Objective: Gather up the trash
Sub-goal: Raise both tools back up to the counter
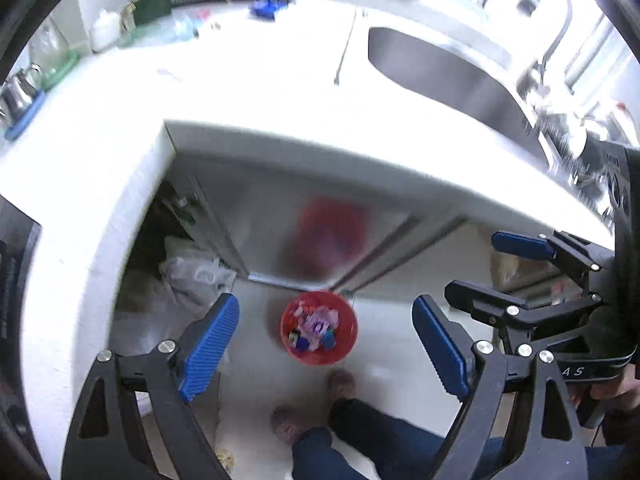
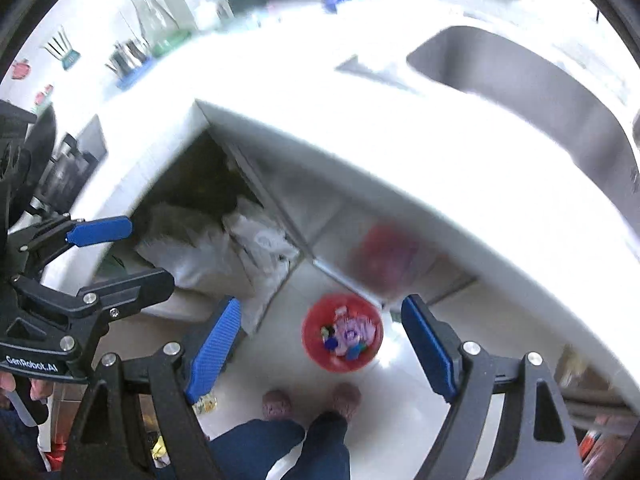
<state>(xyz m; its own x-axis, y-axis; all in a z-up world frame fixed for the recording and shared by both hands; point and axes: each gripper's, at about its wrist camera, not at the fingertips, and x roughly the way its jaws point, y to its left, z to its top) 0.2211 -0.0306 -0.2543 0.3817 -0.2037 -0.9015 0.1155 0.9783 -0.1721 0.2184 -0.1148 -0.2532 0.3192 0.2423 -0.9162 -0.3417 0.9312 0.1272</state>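
Observation:
A red trash bin (image 1: pixel 319 328) stands on the white floor below the counter, filled with several colourful wrappers (image 1: pixel 314 326). It also shows in the right wrist view (image 2: pixel 342 333). My left gripper (image 1: pixel 326 344) is open and empty, held high above the bin. My right gripper (image 2: pixel 320 346) is open and empty too, also high above the bin. The right gripper shows at the right of the left wrist view (image 1: pixel 496 268), and the left gripper at the left of the right wrist view (image 2: pixel 136 250).
A white L-shaped counter (image 1: pixel 280 96) holds a steel sink (image 1: pixel 448 76) and faucet (image 1: pixel 556 28); bottles, cups and a rack stand along its back. White bags (image 2: pixel 224 248) lie under the counter corner. The person's feet (image 2: pixel 312 400) stand by the bin.

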